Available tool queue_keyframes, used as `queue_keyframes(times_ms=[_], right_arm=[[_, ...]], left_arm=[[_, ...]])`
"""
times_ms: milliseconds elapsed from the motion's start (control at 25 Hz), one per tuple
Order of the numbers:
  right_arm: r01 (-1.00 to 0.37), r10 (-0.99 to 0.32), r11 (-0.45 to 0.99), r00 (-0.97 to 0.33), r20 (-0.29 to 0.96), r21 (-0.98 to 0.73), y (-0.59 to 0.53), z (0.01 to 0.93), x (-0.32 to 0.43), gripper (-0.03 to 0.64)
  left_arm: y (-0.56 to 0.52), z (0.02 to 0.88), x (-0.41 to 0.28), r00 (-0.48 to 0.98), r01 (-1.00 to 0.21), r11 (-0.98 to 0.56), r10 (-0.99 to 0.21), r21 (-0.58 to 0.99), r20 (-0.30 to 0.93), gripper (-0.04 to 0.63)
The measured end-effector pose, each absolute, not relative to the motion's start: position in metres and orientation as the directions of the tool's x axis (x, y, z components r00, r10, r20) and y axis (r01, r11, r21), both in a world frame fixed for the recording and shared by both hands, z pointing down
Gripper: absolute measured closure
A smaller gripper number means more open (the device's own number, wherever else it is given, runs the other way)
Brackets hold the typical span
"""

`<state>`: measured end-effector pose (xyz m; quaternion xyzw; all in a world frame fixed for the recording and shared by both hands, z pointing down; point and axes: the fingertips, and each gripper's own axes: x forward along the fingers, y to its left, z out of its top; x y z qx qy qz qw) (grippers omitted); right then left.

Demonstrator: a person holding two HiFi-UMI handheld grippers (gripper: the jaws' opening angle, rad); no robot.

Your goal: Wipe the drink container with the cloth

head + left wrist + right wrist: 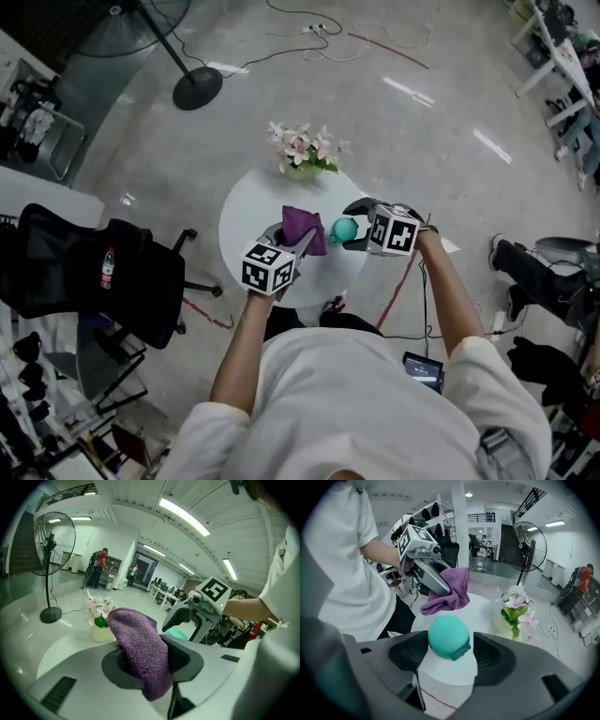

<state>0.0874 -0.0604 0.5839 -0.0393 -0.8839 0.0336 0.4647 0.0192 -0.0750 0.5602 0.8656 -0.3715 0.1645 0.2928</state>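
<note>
The left hand-held gripper [154, 660] pinches a purple terry cloth [140, 644]; just beside it, the right hand-held gripper [449, 656] clasps a white plastic drink bottle [447, 679] with a round teal cap.

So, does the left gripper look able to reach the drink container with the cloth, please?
Probably yes: the cloth in the left gripper hangs right beside the drink container held by the right gripper, nothing between.
</note>
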Motion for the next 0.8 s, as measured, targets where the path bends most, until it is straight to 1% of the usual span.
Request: queue_keyframes(times_ms=[40, 120, 200, 320, 400, 520, 680, 800], right_arm=[[0.037, 0.118, 0.992, -0.563, 0.818, -0.117, -0.058, 0.586, 0.087, 0.324], [0.012, 0.111, 0.992, -0.572, 0.813, -0.127, -0.057, 0.587, 0.084, 0.33], [-0.041, 0.07, 0.992, -0.592, 0.803, -0.116, -0.059, 0.587, 0.081, 0.33], [-0.184, -0.027, 0.977, -0.616, 0.787, -0.11, -0.06, 0.589, 0.079, 0.33], [-0.3, -0.105, 0.948, -0.606, 0.788, -0.105, -0.06, 0.591, 0.078, 0.33], [-0.438, -0.203, 0.894, -0.575, 0.793, -0.089, -0.059, 0.593, 0.076, 0.33], [-0.622, -0.343, 0.779, -0.525, 0.779, -0.076, -0.059, 0.594, 0.076, 0.328], [-0.72, -0.423, 0.691, -0.472, 0.773, -0.062, -0.059, 0.594, 0.079, 0.328]], left_arm=[[-0.074, 0.556, 0.021, 0.671, -0.739, -0.554, -0.553, 0.383, 0.495, 0.472], [-0.075, 0.551, 0.022, 0.67, -0.74, -0.559, -0.56, 0.374, 0.487, 0.471], [-0.079, 0.548, 0.023, 0.668, -0.741, -0.565, -0.563, 0.364, 0.487, 0.472], [-0.088, 0.547, 0.026, 0.675, -0.734, -0.575, -0.557, 0.362, 0.485, 0.472], [-0.093, 0.548, 0.032, 0.69, -0.718, -0.592, -0.54, 0.366, 0.481, 0.472], [-0.097, 0.555, 0.042, 0.71, -0.692, -0.628, -0.502, 0.357, 0.493, 0.472], [-0.1, 0.567, 0.049, 0.722, -0.662, -0.67, -0.45, 0.336, 0.525, 0.472], [-0.101, 0.576, 0.052, 0.747, -0.627, -0.695, -0.409, 0.352, 0.524, 0.472]])
